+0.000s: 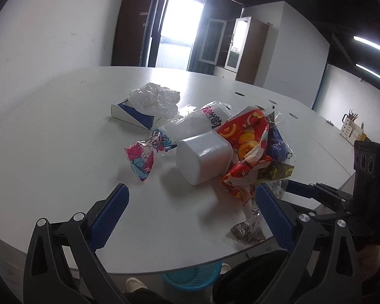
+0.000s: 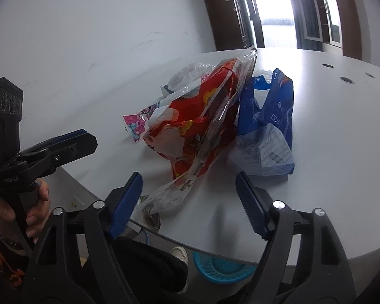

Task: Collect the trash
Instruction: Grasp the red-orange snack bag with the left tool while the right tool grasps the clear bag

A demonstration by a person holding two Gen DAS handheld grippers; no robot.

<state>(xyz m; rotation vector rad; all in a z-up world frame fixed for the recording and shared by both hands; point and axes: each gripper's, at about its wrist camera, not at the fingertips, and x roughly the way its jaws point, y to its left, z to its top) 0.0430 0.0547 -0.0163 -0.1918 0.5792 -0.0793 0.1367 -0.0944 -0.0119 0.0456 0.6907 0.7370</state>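
Trash heaped near the front edge of a pale grey table, seen from two wrist cameras.

Left view: white plastic tub on its side at the heap's near edge, base facing the camera. Just left of it, pink and blue cartoon wrapper, flat on the table. Right of the tub and touching it, crumpled red and orange snack bag. Behind the tub, clear bag with red and black lettering. Further back, crumpled clear plastic lying on a white and blue flat box. Small clear packet of dark crumbs at the table's front edge. Left tongs spread wide, blue pads empty, hovering above bare table just short of the tub. Right pad close beside the red bag's lower corner; contact impossible to judge.

Right view: same red and orange snack bag in the middle, with a blue and clear plastic bag leaning against its right side. Pink wrapper peeking out at left. Right tongs also spread wide and empty, above the table edge, near the red bag's clear tail. Left hand visible at far left, gripping the other tool's handle.

Below the table edge, turquoise basket on the floor, beside a white shoe.
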